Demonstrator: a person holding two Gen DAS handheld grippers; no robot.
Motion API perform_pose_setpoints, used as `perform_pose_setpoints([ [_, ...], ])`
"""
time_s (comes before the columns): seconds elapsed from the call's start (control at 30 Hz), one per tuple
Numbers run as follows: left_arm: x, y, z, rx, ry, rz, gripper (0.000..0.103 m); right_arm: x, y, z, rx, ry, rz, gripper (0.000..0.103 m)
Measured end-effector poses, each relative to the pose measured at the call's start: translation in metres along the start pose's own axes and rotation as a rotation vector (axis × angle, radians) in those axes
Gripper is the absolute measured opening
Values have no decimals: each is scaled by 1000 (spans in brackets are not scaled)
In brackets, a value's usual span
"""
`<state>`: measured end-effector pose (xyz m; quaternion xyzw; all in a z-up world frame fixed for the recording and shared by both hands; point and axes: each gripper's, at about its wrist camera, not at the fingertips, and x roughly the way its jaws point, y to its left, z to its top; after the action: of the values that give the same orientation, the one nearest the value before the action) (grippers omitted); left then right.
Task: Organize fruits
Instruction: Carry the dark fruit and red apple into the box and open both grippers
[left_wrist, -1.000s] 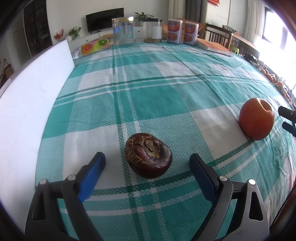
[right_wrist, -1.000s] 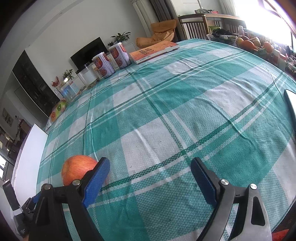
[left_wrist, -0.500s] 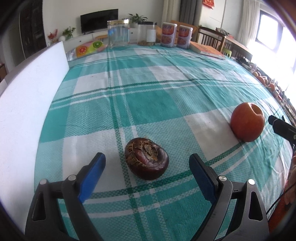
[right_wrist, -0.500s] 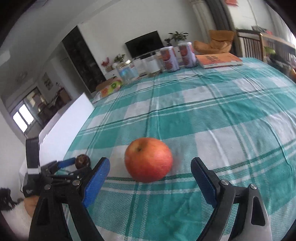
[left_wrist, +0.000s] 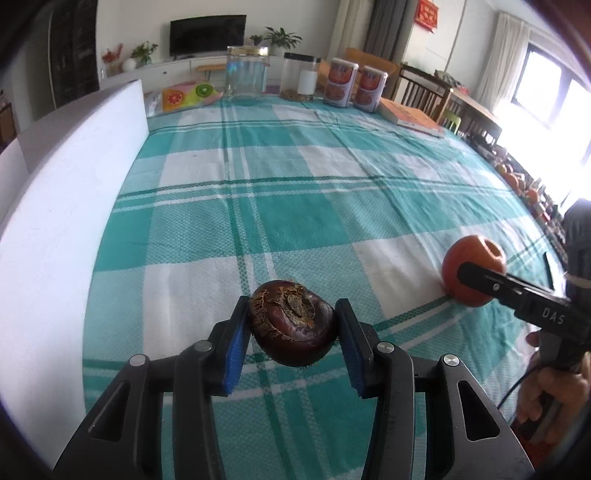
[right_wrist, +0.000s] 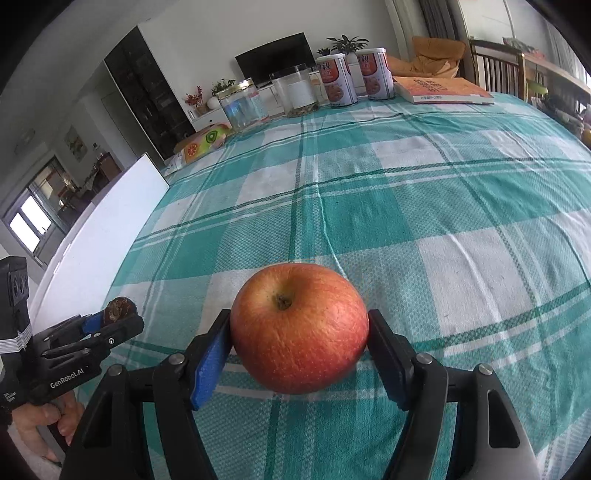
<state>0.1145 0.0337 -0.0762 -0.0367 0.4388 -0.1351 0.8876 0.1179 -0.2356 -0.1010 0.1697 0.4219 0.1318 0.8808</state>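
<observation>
My left gripper (left_wrist: 291, 332) is shut on a dark brown wrinkled fruit (left_wrist: 293, 326) near the front of the teal plaid tablecloth (left_wrist: 295, 192). My right gripper (right_wrist: 299, 332) is shut on a red apple (right_wrist: 299, 326), its blue pads touching both sides. In the left wrist view the apple (left_wrist: 476, 258) sits at the right with the right gripper's black finger across it. In the right wrist view the left gripper (right_wrist: 110, 319) holds the brown fruit (right_wrist: 119, 309) at the far left.
A white foam board (left_wrist: 62, 206) stands along the table's left edge. Two clear jars (left_wrist: 246, 75), two orange tins (left_wrist: 340, 86) and a book (left_wrist: 413, 118) line the far edge. More fruit (left_wrist: 513, 181) lies off the table's right side.
Both grippers moved forward and closed: the left on the brown fruit, the right on the apple. Earlier both stood open with the fruits ahead of them.
</observation>
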Motion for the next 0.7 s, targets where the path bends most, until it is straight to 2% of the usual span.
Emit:
perform_pose_setpoints([
  [0.2, -71, 7, 7, -75, -51, -122, 47, -13, 28, -5, 69, 19, 202, 70],
  [0.3, -111, 20, 11, -136, -84, -186, 47, -16, 59, 1, 55, 35, 292, 70],
  [0.37, -137, 35, 14, -170, -119, -190, 47, -19, 85, 6, 31, 43, 354, 70],
  [0.47, -171, 68, 18, -219, -170, -145, 47, -18, 130, 16, -18, 67, 438, 71],
  [0.57, -187, 110, 20, -261, -195, -37, 47, -12, 176, 26, -76, 103, 500, 71],
  [0.7, -179, 173, 20, -345, -153, 99, 47, -1, 239, 40, -181, 138, 524, 71],
])
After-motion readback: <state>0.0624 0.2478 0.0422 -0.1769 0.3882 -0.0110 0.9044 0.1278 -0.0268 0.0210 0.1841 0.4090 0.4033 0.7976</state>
